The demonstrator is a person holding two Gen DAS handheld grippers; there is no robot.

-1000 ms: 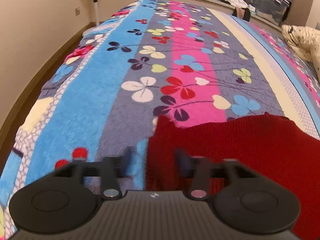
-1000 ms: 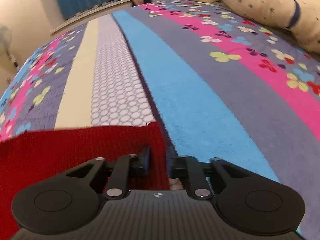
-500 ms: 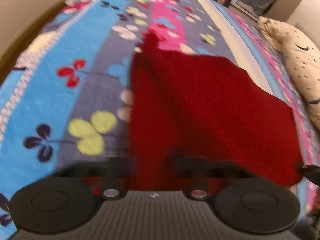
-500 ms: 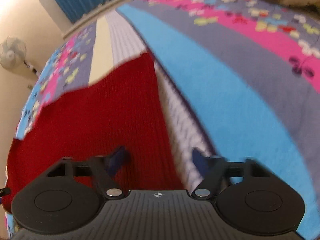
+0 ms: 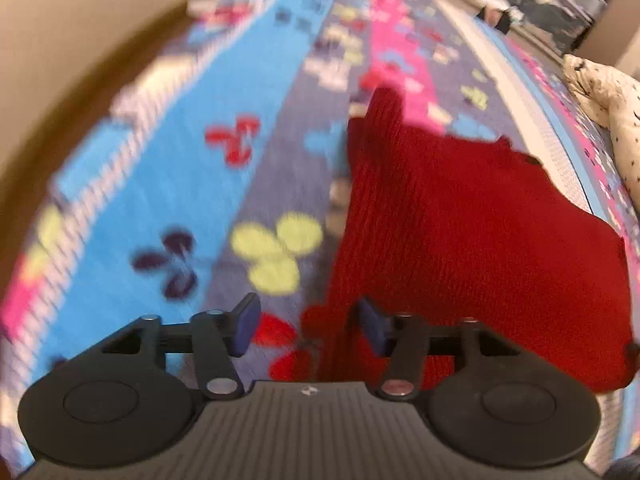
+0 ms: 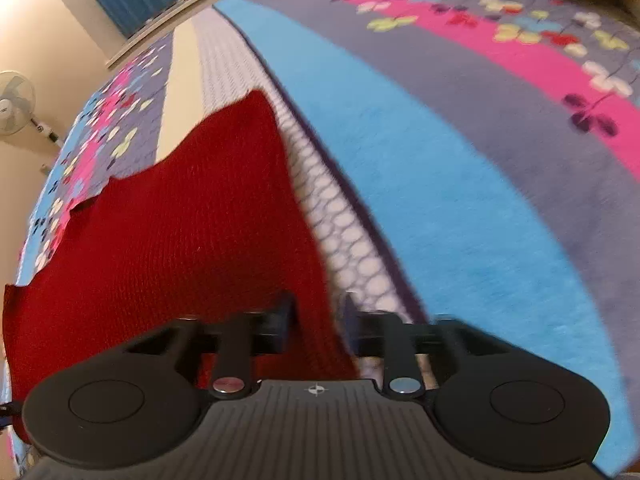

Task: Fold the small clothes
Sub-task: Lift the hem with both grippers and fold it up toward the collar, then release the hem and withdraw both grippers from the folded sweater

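A red knitted garment point(image 5: 460, 220) lies spread on a striped, flower-patterned bedspread point(image 5: 180, 168). My left gripper point(image 5: 306, 326) is open at the garment's near left corner, with the red edge between its blue pads. In the right wrist view the garment point(image 6: 180, 216) fills the left side. My right gripper point(image 6: 318, 318) stands at the garment's near right edge, its jaws a narrow gap apart with the red edge between them; I cannot tell whether they press the cloth.
The bedspread point(image 6: 460, 200) stretches far ahead and to the right. A beige wall point(image 5: 80, 40) runs along the bed's left side. A cream pillow point(image 5: 608, 112) lies at the far right. A white fan point(image 6: 14, 104) stands by the wall. Storage boxes point(image 5: 560, 4) sit beyond the bed.
Both grippers pulled back to the garment's near edge. The right gripper went from shut to wide open and has now narrowed around the right edge. The left stays open at the left corner.
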